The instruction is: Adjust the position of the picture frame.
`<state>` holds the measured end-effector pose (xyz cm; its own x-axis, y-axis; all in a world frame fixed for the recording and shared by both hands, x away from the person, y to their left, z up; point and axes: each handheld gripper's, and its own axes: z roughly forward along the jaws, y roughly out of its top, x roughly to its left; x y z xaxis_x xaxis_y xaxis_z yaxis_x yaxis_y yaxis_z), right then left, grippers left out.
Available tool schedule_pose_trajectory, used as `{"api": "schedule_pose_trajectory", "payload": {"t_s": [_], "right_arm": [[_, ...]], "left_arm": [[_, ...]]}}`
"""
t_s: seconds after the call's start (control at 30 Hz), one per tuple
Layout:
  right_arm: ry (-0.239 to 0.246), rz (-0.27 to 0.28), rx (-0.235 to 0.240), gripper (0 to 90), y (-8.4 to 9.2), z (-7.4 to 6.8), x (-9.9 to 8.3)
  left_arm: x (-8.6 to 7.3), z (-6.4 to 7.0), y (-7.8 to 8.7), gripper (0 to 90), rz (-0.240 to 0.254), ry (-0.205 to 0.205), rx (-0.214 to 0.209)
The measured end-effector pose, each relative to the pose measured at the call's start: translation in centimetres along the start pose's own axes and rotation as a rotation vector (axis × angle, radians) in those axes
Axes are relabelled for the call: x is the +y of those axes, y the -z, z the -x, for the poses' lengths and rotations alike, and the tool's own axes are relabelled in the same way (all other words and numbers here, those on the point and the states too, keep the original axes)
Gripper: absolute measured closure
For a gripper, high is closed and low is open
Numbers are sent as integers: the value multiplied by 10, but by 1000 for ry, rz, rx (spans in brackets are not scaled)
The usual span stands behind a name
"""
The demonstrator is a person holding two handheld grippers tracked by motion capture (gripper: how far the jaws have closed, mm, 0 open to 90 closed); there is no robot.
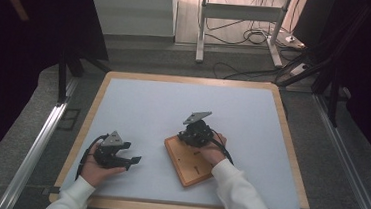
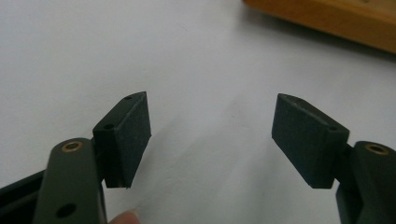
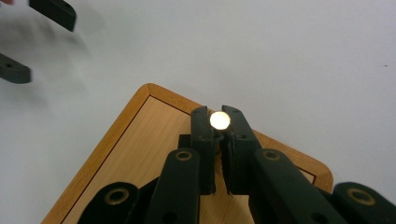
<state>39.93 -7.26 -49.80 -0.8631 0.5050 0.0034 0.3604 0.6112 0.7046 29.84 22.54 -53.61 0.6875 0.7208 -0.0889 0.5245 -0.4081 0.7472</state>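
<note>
The wooden board [image 1: 189, 162] lies low and right of centre in the high view, on the pale grey mat [image 1: 173, 108] that covers the wood-edged table [image 1: 290, 153], turned so that one rounded corner points toward the upper left. Around it the mat is bare. Beyond the table's far edge, at the top of the frame, stand a white metal frame [image 1: 240, 18] and loose cables [image 1: 254, 37] on the floor, well apart from the work.

The right gripper [image 3: 220, 122] sits over the board's upper corner. In the right gripper view its two black jaws stand almost together and pinch a small round white piece [image 3: 220, 120] at their tips — the piece glares too bright to tell more of it. Board shows beneath the jaws on both sides, its darker rim running up to the corner just left of them. In the high view the right hand [image 1: 212, 147] rests on the board's upper right edge, white sleeve coming in from the bottom.

The left gripper [image 1: 114, 154] lies at the lower left, well apart from the board, cradled in an upturned hand [image 1: 95, 170]. In the left gripper view its jaws gape wide with nothing between them — only mat, and an edge of the board at the upper right of that frame.
</note>
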Motion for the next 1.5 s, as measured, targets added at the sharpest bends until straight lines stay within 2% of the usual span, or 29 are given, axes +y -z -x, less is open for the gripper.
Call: {"api": "schedule_pose_trajectory", "payload": {"t_s": [0.1, 0.2, 0.23, 0.27, 0.3, 0.33, 0.47, 0.5, 0.53, 0.6, 0.63, 0.67, 0.73, 0.77, 0.8, 0.87, 0.93, 0.97, 1.0, 1.03, 1.07, 1.13, 1.3, 1.5], "right_arm": [[18, -22, -28, 843, -9, 1, 0], [-6, -21, -16, 837, -12, 3, -3], [-13, -5, -8, 816, -11, 4, -4], [-14, 12, -4, 746, -10, 4, -4], [-23, 30, 8, 648, -7, 4, -4], [-23, 38, 4, 603, -3, 4, -4], [-27, 53, -5, 501, 13, 3, -9], [-38, 59, -11, 461, 19, 4, -12], [-63, 75, -30, 408, 34, 6, -22], [-92, 83, -39, 400, 46, 7, -32], [-92, 83, -39, 400, 46, 7, -32], [-105, 83, -41, 437, 61, 10, -46], [-107, 76, -43, 453, 65, 10, -51], [-121, 57, -47, 502, 76, 13, -66], [-121, 57, -47, 502, 76, 13, -66], [-144, 41, -42, 545, 83, 14, -79], [-151, 11, -59, 619, 90, 14, -98], [-153, 2, -63, 670, 92, 13, -104], [-153, 2, -63, 670, 92, 13, -104], [-152, -11, -56, 770, 97, 12, -112], [-152, -11, -56, 770, 97, 12, -112], [-142, -13, -47, 883, 105, 10, -119], [-127, -16, -32, 898, 110, 6, -122], [-110, -48, -16, 899, 104, 2, -124]], "left_arm": [[0, 0, 0, 276, 0, 0, 0], [0, 0, 0, 276, 0, 0, 0], [0, 0, 0, 276, 1, 0, 1], [0, 0, 0, 276, 0, 0, 1], [0, 0, 0, 276, -1, -3, 2], [0, 1, 0, 276, 1, -3, 2], [0, 1, 0, 276, 4, -4, 2], [0, 1, 0, 276, 4, -2, 2], [0, 1, -1, 276, 3, -3, 3], [0, 1, -1, 276, -1, -5, 3], [0, 1, -1, 276, -1, -5, 3], [0, 2, -1, 276, -2, -7, 4], [1, 3, -1, 276, -1, -8, 6], [1, 3, -1, 276, 2, -8, 7], [1, 3, -1, 276, 2, -8, 7], [1, 3, -1, 275, 0, -12, 7], [1, 3, -1, 275, -1, -12, 7], [1, 4, -1, 275, -3, -14, 8], [1, 4, -1, 275, -3, -14, 8], [1, 4, -1, 275, -3, -16, 10], [1, 4, -1, 275, -3, -16, 10], [1, 4, -2, 275, -4, -13, 11], [1, 5, -2, 275, -8, -17, 9], [1, 6, -3, 275, -6, -18, 7]]}}
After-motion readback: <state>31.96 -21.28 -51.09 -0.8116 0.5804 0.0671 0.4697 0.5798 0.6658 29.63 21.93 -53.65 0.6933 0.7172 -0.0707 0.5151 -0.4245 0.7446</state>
